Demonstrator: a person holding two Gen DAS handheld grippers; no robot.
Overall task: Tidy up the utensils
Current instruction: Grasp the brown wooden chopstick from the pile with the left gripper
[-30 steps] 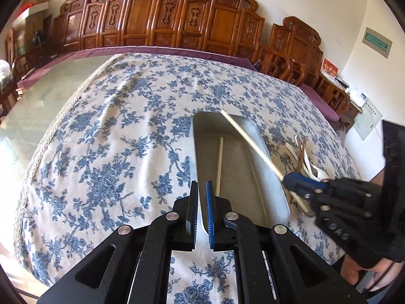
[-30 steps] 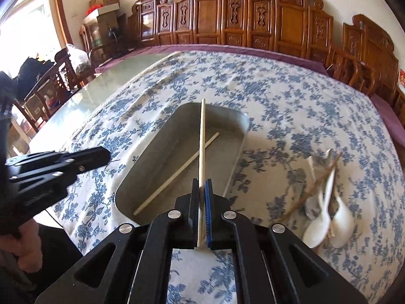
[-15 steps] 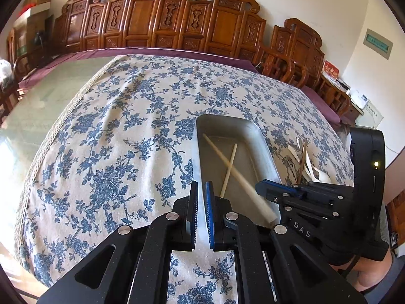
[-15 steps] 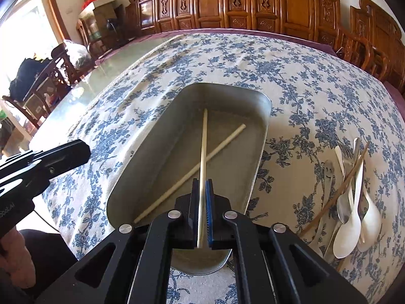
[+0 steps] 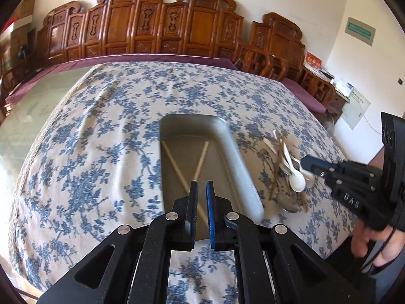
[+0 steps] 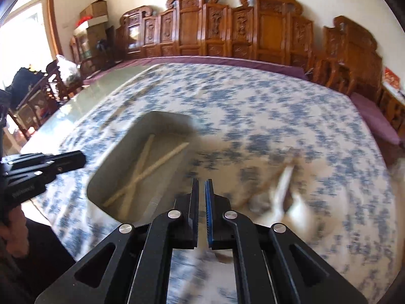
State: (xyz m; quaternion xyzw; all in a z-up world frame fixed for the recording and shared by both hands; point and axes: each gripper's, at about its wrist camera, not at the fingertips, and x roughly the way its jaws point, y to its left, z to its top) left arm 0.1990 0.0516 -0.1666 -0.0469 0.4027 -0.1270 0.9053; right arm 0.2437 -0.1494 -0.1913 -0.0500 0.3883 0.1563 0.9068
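Left gripper (image 5: 201, 195), lower centre of the left view: jaws nearly shut, nothing between them, held over the near end of the tray (image 5: 238, 162). Right gripper (image 6: 201, 192), lower centre of the right view: jaws likewise nearly shut and empty; in the left view it enters from the right edge (image 5: 307, 163), tip just beside the pile (image 5: 288, 167).

Tray: long axis runs away from the viewer, up the frame. Inside lie 2 chopsticks (image 5: 182, 169), crossed in an X, each roughly along the tray's length.

Pile: right of the tray on the flowered cloth (image 5: 101, 139), well apart from the left gripper. It holds white spoons (image 5: 296, 179), a metal spoon and at least 1 brown stick; exact count cannot be told. In the right view the pile (image 6: 281, 190) is blurred, lower right of centre, just right of the jaws. Handles point up the frame and away, bowls toward the viewer; long axes near-parallel to the tray.

Judgement: the right gripper is the nearer, so the next pick likely falls to it, taken across a handle.
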